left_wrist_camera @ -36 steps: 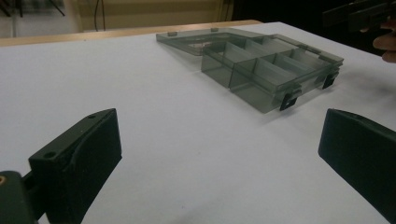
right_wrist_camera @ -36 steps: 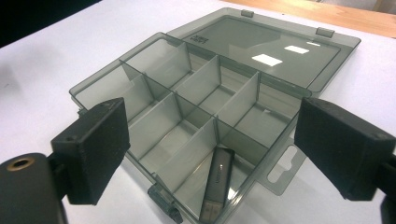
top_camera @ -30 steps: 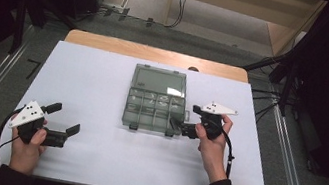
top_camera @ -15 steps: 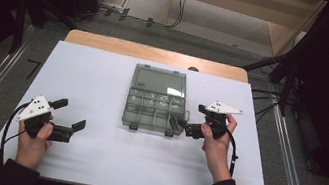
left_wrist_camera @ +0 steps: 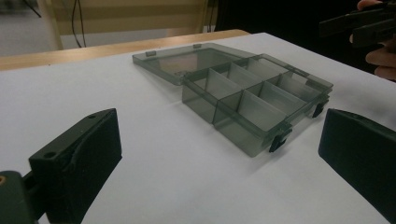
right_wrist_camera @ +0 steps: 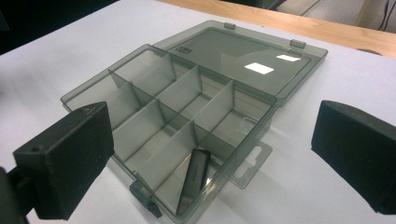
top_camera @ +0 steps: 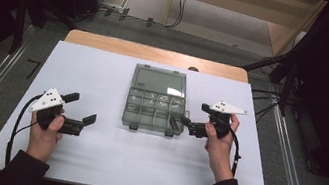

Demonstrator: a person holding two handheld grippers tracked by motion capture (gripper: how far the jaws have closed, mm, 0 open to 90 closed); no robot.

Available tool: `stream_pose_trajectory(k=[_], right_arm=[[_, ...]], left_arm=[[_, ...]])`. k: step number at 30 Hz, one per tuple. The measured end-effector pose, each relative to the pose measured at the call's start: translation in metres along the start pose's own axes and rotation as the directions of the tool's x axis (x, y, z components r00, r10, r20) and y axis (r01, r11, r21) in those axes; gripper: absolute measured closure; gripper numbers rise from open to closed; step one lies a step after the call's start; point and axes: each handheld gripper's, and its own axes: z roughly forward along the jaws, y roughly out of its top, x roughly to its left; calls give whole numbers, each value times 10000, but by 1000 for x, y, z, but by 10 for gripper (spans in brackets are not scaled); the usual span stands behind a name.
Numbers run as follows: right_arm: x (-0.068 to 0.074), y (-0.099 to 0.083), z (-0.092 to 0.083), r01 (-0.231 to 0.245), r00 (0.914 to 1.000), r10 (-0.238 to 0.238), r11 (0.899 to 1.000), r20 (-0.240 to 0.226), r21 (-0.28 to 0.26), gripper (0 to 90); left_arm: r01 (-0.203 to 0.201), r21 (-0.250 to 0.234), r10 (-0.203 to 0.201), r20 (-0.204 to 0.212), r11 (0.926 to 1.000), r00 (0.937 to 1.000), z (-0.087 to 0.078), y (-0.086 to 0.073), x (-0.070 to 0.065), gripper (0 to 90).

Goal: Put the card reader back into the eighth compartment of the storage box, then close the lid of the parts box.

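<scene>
Clear smoky-grey organiser box sits mid-table on the white tabletop, lid swung fully open and lying flat on the far side. Tray divided into small compartments by upright partitions; two dark latches on the near edge, a hang tab sticking out from the side toward the right hand. In the right gripper view one dark, slim stick-like item, metal-tipped, lies slanted in the compartment at the tray's near corner, by that tab; other compartments look bare. A small dark rectangular mark, possibly moulded lettering, sits at a corner of the lid in the right gripper view; too blurred to read. No other writing legible. Right gripper held just beside the box's right near corner, jaws spread wide apart, nothing between them; the box lies ahead of them. Left gripper well apart from the box, low over the bare table to its left, jaws also splayed and empty.
</scene>
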Motion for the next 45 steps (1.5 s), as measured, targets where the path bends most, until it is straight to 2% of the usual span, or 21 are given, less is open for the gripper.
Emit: stream_pose_trajectory(k=[14,26,36,41,45], right_arm=[[-11,-4,-3,-488,9988,487,9987,-59,-122,0],[-14,-6,1,-617,9981,616,9981,-101,-91,0],[-20,-6,14,-940,9952,937,9955,-297,-105,0],[-24,-5,19,-1066,9939,1062,9942,-312,-110,0],[-27,-3,21,-1137,9931,1131,9934,-309,-177,0]], left_arm=[[-102,146,96,352,9998,9993,31,12,-4,0],[-196,77,191,626,9998,9979,56,24,-7,2],[-41,220,24,791,9998,9969,78,29,0,2],[212,204,-228,865,9996,9960,89,30,5,2],[217,280,-243,940,9994,9953,98,32,7,2]])
